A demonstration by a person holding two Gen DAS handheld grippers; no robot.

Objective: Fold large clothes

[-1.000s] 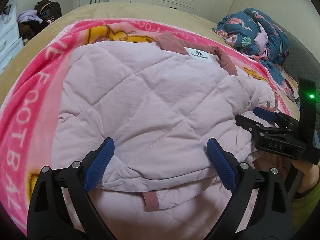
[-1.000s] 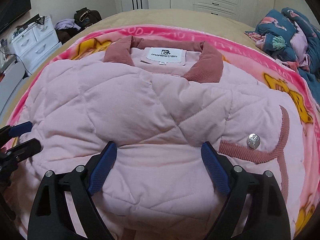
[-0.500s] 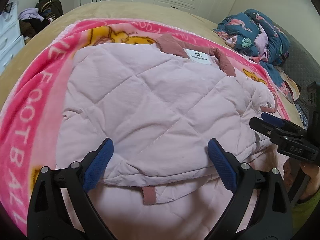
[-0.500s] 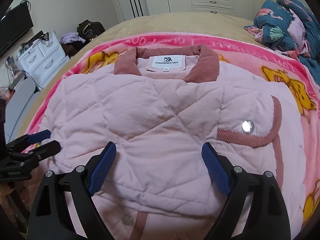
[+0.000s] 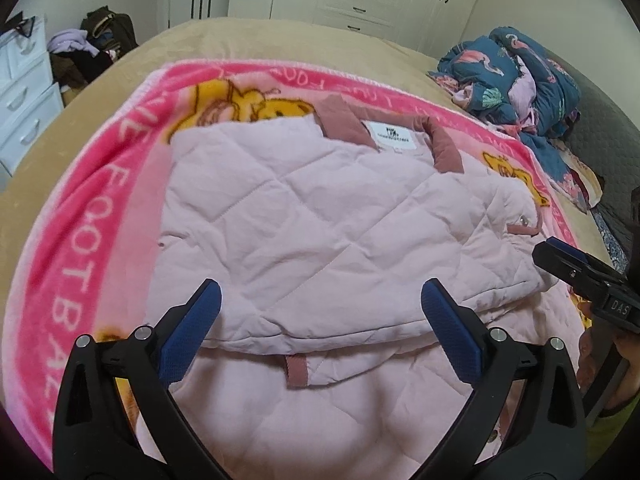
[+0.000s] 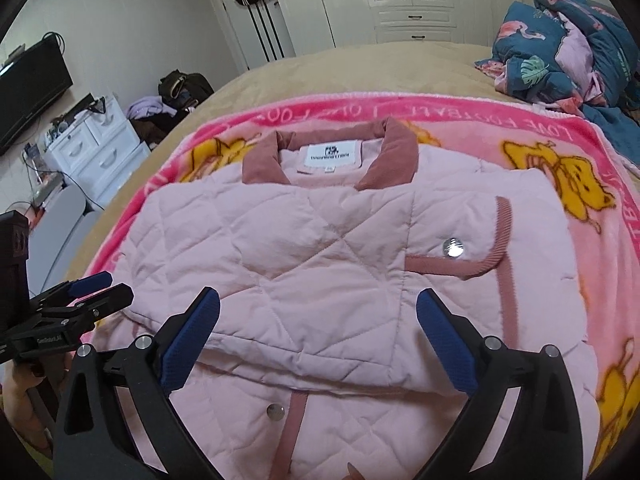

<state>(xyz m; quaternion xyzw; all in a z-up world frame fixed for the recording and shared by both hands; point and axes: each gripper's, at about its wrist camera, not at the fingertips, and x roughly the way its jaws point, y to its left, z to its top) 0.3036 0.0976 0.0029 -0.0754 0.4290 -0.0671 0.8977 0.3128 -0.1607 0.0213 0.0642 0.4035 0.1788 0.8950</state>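
Jacket: pink quilted jacket (image 6: pixel 320 264) lies collar-up on the pink blanket (image 6: pixel 552 216) spread on the bed (image 6: pixel 340 64); collar (image 6: pixel 328 152) points to the bed's far edge, and a folded panel lies across the body w/ its free edge toward you

Handling: judge it padded, soft, light for its bulk; the puffy fill will spring back, so folds prob need pressing flat. Shell looks smooth, may slide on the fleecy blanket. Not fragile, but mind the metal snap (image 6: pixel 453 247)

Where to grab: take the near hem at its 2 corners, one gripper each, biting thru all layers; thick edge, so you need wide jaws. Avoid pinching only the top panel or it'll peel off the fold

Left gripper (image 5: pixel 318 326): jaws at their widest, nothing between the pads, hovering above the folded edge; they've just been opening

Right gripper (image 6: pixel 318 328): jaws wide, empty, above the near part of the jacket; also just been opening

Vs earlier: both grippers have lifted and pulled back from the cloth, so more of the near hem and a second snap (image 6: pixel 276 411) now show. In the left view the right gripper sits further out toward the blanket's right edge. Jacket itself hasn't shifted
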